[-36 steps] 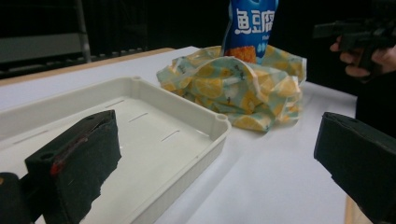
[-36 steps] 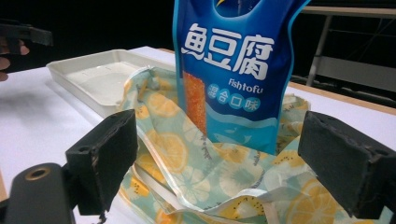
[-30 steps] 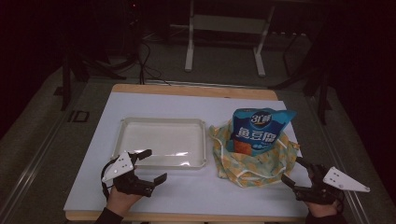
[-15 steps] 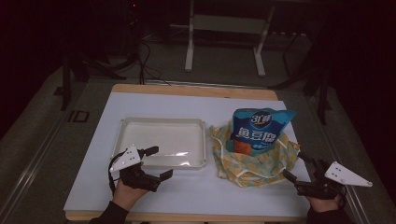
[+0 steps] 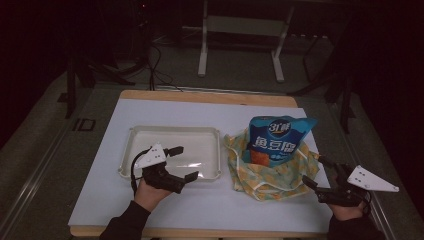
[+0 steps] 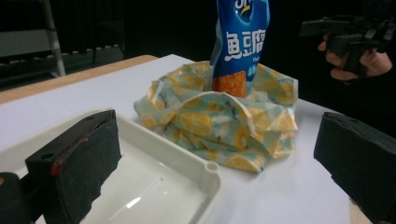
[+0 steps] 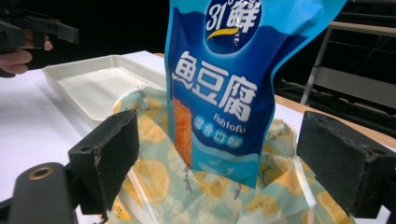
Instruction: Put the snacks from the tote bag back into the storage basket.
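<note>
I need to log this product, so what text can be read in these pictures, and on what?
"31鲜": top of the blue snack bag.
"鱼豆腐": large white characters on the same bag.
"fishtofu": small, under them.
Small white characters below that: blurred, unreadable.
The lemon-print cloth bag and white tray bear no text.

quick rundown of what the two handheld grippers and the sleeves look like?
Both are black two-jaw units with blocky black pads. The left gripper and right gripper each carry a pale three-cornered top plate. A black cable loops off the left one. Red smear on a left pad. Dark sleeves.
</note>
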`<state>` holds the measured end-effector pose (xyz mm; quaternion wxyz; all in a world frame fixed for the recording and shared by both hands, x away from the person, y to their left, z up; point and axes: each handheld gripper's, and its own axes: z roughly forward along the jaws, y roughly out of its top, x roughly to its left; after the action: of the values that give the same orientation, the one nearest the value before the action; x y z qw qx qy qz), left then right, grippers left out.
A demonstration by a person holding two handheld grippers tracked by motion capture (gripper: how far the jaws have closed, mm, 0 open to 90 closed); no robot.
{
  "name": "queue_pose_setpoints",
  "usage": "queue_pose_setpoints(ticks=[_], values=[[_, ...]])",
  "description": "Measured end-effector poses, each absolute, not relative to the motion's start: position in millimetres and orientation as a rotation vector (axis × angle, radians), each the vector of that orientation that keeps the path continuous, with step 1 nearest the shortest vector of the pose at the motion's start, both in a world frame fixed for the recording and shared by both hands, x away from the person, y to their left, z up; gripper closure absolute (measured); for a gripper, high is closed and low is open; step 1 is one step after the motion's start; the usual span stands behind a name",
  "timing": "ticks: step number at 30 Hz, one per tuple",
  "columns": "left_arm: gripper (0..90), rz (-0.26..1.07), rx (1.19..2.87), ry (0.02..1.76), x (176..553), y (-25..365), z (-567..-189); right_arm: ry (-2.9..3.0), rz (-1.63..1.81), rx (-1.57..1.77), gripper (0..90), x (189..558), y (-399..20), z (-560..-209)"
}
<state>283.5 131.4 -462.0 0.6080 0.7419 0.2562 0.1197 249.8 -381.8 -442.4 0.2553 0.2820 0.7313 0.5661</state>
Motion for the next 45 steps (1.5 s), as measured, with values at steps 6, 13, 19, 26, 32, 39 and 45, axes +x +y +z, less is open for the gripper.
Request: queue_pose_setpoints(ticks=[6,13,19,26,32,39,45], values=[[1.1,0.259,1.712,0.569,293.1,118.8,-456.0,1.986,1.529,0.731,14.0,254.8,-377.0,-437.7],[1.1,0.237,1.724,0.552,298.7,107.8,-451.5,1.984,1.537,0.73,14.0,263.0,-374.6,-432.5],[1.0,0.237,1.735,0.528,305.9,94.9,-448.4,1.98,1.538,0.725,13.9,268.5,-372.5,-427.6],[1.1,0.212,1.764,0.485,319.5,76.7,-440.2,1.993,1.524,0.728,13.9,274.8,-369.4,-425.0],[1.1,0.194,1.767,0.465,329.6,62.2,-439.0,1.991,1.518,0.728,13.9,279.4,-367.9,-424.9],[1.1,0.176,1.773,0.455,343.0,38.4,-447.1,2.001,1.519,0.752,13.9,286.8,-364.8,-427.1],[1.1,0.152,1.768,0.442,351.3,23.2,-446.8,2.01,1.512,0.749,13.9,292.0,-358.9,-428.8]])
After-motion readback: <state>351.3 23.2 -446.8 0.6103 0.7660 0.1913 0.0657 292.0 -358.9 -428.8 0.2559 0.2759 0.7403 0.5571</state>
